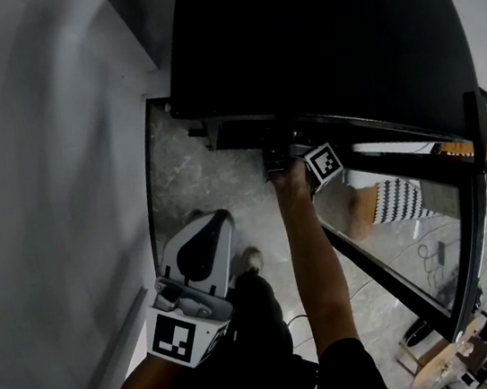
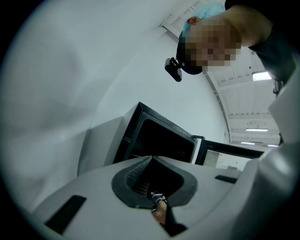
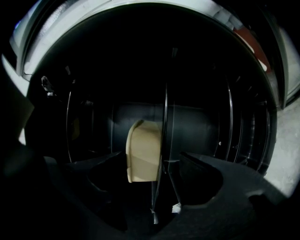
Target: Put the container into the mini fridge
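Our right gripper (image 3: 151,158) gapes around the container (image 3: 140,145) inside the fridge (image 1: 312,43). We should back straight out without nudging it. Our left gripper (image 1: 215,225) is closed, empty.

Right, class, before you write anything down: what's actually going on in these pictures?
A person is loading a black mini fridge whose glass door stands open. The right gripper reaches inside it with its jaws wide apart. The beige container stands between them, and neither jaw seems to press on it. The left gripper is held low beside the person's body, jaws together and empty.
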Available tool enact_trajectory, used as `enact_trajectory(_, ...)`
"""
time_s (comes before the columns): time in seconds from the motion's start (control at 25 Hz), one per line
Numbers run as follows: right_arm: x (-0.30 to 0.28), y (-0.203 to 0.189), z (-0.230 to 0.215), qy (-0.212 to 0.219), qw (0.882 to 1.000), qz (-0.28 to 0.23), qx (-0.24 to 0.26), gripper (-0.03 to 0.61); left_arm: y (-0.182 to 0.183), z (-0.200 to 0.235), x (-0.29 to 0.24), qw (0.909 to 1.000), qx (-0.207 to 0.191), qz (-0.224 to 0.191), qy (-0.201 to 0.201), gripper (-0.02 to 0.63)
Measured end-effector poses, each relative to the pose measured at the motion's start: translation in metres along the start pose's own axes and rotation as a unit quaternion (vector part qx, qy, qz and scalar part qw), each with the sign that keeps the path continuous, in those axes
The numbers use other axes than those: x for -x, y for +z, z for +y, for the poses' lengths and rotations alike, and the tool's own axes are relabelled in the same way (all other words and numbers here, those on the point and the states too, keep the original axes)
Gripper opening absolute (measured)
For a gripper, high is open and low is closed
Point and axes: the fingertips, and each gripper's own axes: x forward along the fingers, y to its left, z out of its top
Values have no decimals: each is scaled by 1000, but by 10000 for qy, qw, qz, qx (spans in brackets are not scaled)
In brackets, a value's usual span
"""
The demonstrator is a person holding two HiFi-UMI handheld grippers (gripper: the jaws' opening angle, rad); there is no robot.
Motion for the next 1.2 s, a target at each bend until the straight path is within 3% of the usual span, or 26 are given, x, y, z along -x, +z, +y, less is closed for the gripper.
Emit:
enact_trajectory(0.64,16,-2,6,46,9999,118,70,311,-3,-13,11,9999,39,78,89,5)
enact_trajectory(1.0,63,-11,18,-190,9982,464,323,311,26,-48,25,9998,15,-188,92,5)
enact_trajectory(1.08,72,-11,27,-154,9977,522,406,278,34,-58,30,9997,-17,-222,76,5)
enact_trajectory(1.2,91,-14,46,-158,9974,510,483,165,44,-73,40,9997,-45,-203,84,5)
